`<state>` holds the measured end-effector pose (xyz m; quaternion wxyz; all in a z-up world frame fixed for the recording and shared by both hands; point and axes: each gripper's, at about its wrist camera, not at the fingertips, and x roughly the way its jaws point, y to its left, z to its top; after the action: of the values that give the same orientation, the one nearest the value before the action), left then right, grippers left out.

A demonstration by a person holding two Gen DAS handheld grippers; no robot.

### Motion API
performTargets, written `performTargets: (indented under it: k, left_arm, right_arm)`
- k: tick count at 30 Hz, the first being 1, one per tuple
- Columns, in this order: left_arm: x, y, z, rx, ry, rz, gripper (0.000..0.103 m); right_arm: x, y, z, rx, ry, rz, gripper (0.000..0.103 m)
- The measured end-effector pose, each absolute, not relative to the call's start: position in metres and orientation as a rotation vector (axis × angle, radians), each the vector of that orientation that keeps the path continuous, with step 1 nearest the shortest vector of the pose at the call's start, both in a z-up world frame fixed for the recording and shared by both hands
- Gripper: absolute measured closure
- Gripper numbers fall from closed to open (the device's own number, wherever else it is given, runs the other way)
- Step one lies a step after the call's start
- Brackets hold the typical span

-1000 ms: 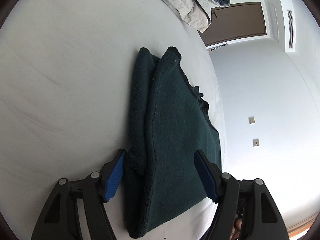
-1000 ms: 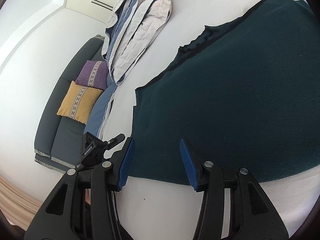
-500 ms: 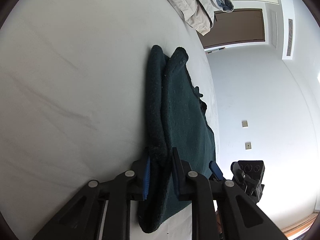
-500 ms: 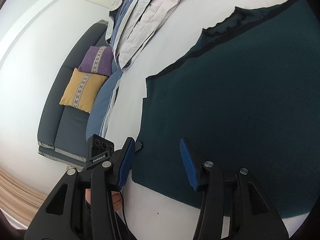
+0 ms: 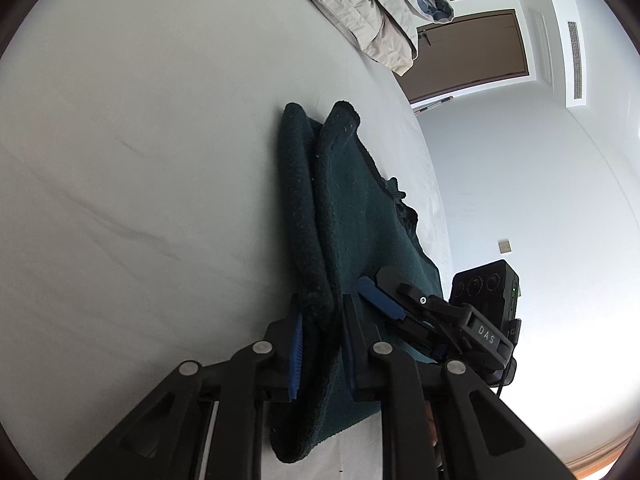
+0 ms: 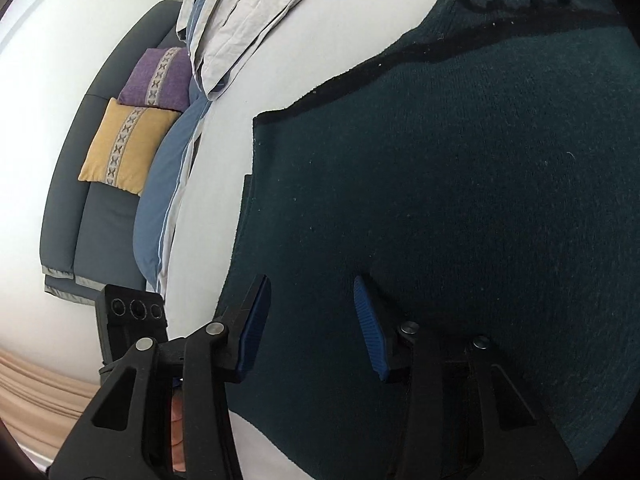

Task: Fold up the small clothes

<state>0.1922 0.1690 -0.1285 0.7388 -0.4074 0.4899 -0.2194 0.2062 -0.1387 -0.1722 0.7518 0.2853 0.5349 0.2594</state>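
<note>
While the left claw [image 5: 320, 332] pinches the dark green garment [image 5: 352, 216], the closing right claw [image 5: 374, 296], half-wide, reads "DAS".

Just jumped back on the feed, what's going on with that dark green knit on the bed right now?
A person is folding a dark green knit garment on a white bed, one handheld claw per hand. The left claw is shut on a bunched ridge of the garment's edge. The right claw sits over the flat fabric near the hem, jaws closing with cloth between them but not yet pinched. A folded grey and blue duvet lies further up the bed.
</note>
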Motion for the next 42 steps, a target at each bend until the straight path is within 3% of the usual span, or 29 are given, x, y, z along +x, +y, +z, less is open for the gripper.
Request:
performTargets:
  k: [3, 10, 12, 15, 22, 23, 24, 25, 26, 34, 40, 41, 42]
  left_arm:
    - [0.191, 0.164, -0.118, -0.877, 1.071, -0.469, 0.086]
    - [0.195, 0.116, -0.068, -0.745, 1.050, -0.503, 0.086]
    - [0.200, 0.085, -0.054, -0.704, 1.042, -0.533, 0.086]
    - [0.205, 0.024, -0.041, -0.657, 1.033, -0.599, 0.086]
    - [0.200, -0.080, -0.083, -0.658, 1.122, -0.677, 0.082]
    - [0.196, -0.086, -0.088, -0.663, 1.138, -0.695, 0.081]
    - [0.191, -0.091, -0.090, -0.660, 1.145, -0.710, 0.073]
    - [0.186, -0.094, -0.092, -0.650, 1.141, -0.718, 0.065]
    - [0.181, -0.095, -0.091, -0.632, 1.134, -0.723, 0.064]
    - [0.128, -0.026, -0.065, -0.594, 0.969, -0.697, 0.064]
    - [0.112, 0.006, -0.080, -0.595, 0.981, -0.643, 0.064]
    - [0.103, 0.007, -0.083, -0.599, 0.985, -0.640, 0.064]
    - [0.101, 0.006, -0.086, -0.601, 0.989, -0.637, 0.064]
  right_arm:
    - [0.210, -0.143, -0.169, 0.641, 1.158, 0.588, 0.062]
    - [0.220, -0.221, -0.154, 0.986, 1.049, 0.652, 0.055]
    - [0.225, -0.243, -0.156, 1.029, 1.057, 0.668, 0.041]
    - [0.233, -0.273, -0.171, 1.111, 1.089, 0.700, 0.038]
    - [0.239, -0.346, -0.189, 1.278, 0.997, 0.746, 0.039]
    - [0.239, -0.350, -0.191, 1.270, 1.005, 0.749, 0.039]
    - [0.241, -0.350, -0.192, 1.263, 1.016, 0.761, 0.039]
    - [0.243, -0.350, -0.192, 1.245, 1.027, 0.769, 0.039]
    - [0.245, -0.350, -0.190, 1.216, 1.037, 0.766, 0.039]
    - [0.257, -0.328, -0.186, 1.092, 1.153, 0.668, 0.039]
    - [0.264, -0.301, -0.182, 0.956, 1.241, 0.572, 0.039]
    - [0.264, -0.296, -0.180, 0.929, 1.246, 0.564, 0.043]
    - [0.265, -0.289, -0.180, 0.895, 1.262, 0.562, 0.055]
